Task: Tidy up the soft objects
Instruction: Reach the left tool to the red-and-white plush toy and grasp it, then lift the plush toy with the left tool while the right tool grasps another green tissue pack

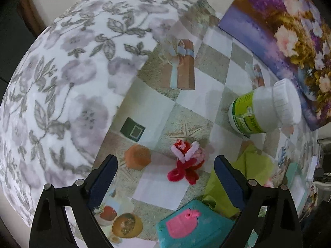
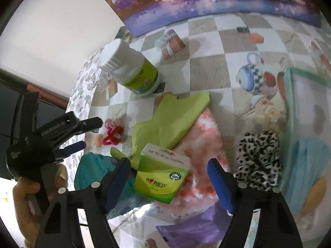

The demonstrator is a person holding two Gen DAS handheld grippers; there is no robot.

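Pipe-cleaner flower (image 1: 185, 162) red-pink, fuzzy, looped; left claw (image 1: 165, 171) wide, right claw (image 2: 168, 177) wide, both holding nothing.

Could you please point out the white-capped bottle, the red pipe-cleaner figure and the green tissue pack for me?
white-capped bottle (image 1: 266, 108): left wrist view, on its white shoulder below the cap.
red pipe-cleaner figure (image 1: 186, 161): left wrist view, on its red middle.
green tissue pack (image 2: 161, 180): right wrist view, on its printed green front.

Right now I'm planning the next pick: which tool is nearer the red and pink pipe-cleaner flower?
Left. The left tool is open right around the red and pink pipe-cleaner flower; the right tool sits farther off, over the green tissue pack.
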